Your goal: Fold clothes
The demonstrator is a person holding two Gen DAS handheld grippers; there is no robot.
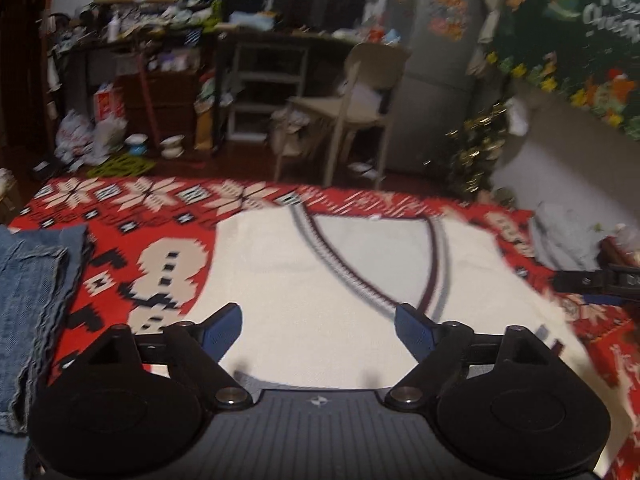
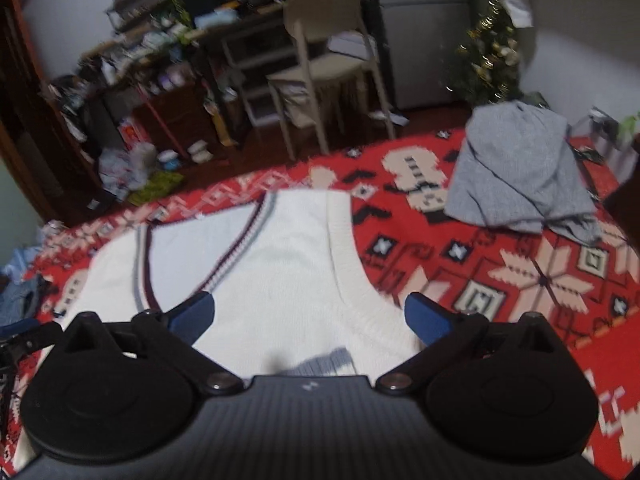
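Observation:
A white knit V-neck vest (image 1: pixel 320 272) with dark and grey neckline stripes lies flat on the red patterned blanket (image 1: pixel 120 216). It also shows in the right wrist view (image 2: pixel 276 264). My left gripper (image 1: pixel 319 322) is open and empty, hovering over the vest's lower middle. My right gripper (image 2: pixel 310 314) is open and empty, over the vest's right armhole edge. The right gripper's tip shows at the right edge of the left wrist view (image 1: pixel 600 280).
Folded blue jeans (image 1: pixel 28 300) lie on the blanket at the left. A crumpled grey garment (image 2: pixel 520 176) lies at the right. Beyond the blanket stand a beige chair (image 1: pixel 352 112), cluttered shelves (image 1: pixel 168 60), a fridge (image 1: pixel 432 60) and a small Christmas tree (image 2: pixel 492 48).

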